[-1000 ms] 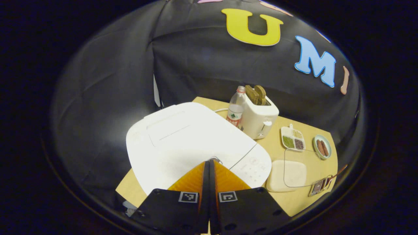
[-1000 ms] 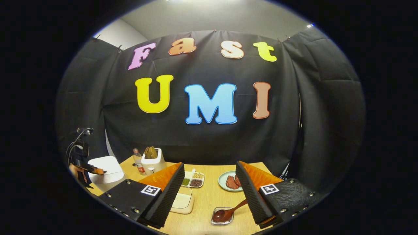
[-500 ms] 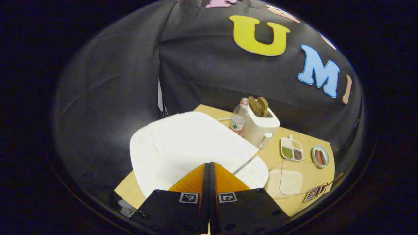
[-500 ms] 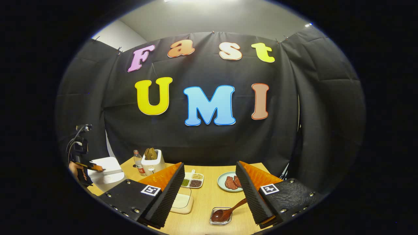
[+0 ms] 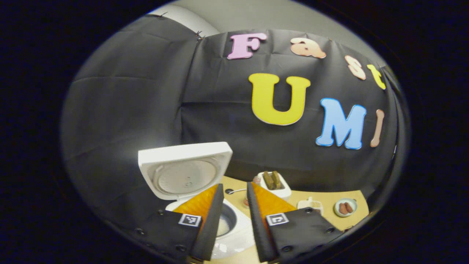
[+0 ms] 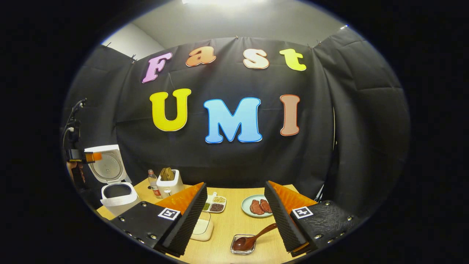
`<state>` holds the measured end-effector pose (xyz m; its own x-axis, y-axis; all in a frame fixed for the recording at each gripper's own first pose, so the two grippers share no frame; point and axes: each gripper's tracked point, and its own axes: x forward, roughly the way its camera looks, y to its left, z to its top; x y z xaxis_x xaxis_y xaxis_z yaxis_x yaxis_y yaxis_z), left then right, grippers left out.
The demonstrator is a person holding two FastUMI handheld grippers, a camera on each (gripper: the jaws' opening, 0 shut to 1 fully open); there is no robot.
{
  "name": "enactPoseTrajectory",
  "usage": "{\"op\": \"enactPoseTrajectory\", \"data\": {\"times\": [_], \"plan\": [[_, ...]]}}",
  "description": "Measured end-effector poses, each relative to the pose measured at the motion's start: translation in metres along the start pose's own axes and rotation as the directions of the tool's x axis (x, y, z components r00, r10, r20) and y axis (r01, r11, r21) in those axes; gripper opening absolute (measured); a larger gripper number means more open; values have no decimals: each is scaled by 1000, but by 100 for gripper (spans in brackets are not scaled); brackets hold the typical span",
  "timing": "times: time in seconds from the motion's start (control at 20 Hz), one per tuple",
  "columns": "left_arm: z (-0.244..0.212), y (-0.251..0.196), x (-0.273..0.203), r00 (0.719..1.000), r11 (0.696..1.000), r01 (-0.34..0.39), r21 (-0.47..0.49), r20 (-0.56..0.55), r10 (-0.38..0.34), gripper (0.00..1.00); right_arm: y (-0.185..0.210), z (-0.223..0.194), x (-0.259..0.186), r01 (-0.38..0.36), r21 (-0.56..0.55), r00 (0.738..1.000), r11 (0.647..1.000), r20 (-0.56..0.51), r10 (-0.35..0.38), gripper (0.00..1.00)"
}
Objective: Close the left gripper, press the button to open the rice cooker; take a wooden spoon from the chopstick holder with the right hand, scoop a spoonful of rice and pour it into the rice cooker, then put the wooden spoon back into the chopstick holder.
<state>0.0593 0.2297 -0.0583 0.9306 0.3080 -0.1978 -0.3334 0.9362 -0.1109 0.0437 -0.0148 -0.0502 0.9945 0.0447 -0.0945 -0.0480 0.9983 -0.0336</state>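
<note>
Now the rice cooker (image 6: 116, 196) is being shown with its lid (image 5: 185, 169) raised.
Above it, the left gripper (image 5: 234, 190) is being held slightly parted; the right gripper (image 6: 234, 189) is being held wide apart.

Black cloth (image 6: 234, 161) is hanging in creased panels around the booth, clipped along its top edge and draping down behind a pale wooden table (image 6: 229, 223). Above the cloth a plain grey wall (image 6: 234, 22) is showing, with a white panel (image 6: 132, 40) meeting it at the upper left. A ceiling light (image 6: 223, 2) is glaring at the very top, casting soft brightness downward.
</note>
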Motion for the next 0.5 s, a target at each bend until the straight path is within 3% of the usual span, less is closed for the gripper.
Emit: {"op": "enactPoseTrajectory", "data": {"times": [0.1, 0.2, 0.35, 0.4, 0.45, 0.5], "plan": [[3, -23, -13, 997, 999, 34, 36, 66, -37, 84, -11, -4, 3, 8, 1, 1000, 1000, -6, -8, 95], [9, -43, -29, 990, 996, 38, 86, 129, -48, 83, -24, -11, 7, 25, -3, 1000, 1000, -15, -25, 95], [11, -80, -55, 981, 992, 57, 110, 177, -76, 89, -41, -24, 11, 35, 4, 998, 999, -58, -35, 95], [14, -89, -61, 977, 991, 56, 120, 199, -80, 84, -48, -28, 13, 41, 5, 997, 999, -67, -40, 93], [16, -94, -65, 972, 990, 41, 134, 224, -71, 90, -53, -32, 15, 42, 7, 996, 999, -76, -42, 95], [18, -98, -70, 968, 988, 20, 153, 242, -57, 85, -58, -37, 17, 44, 6, 995, 999, -87, -43, 95]]}}
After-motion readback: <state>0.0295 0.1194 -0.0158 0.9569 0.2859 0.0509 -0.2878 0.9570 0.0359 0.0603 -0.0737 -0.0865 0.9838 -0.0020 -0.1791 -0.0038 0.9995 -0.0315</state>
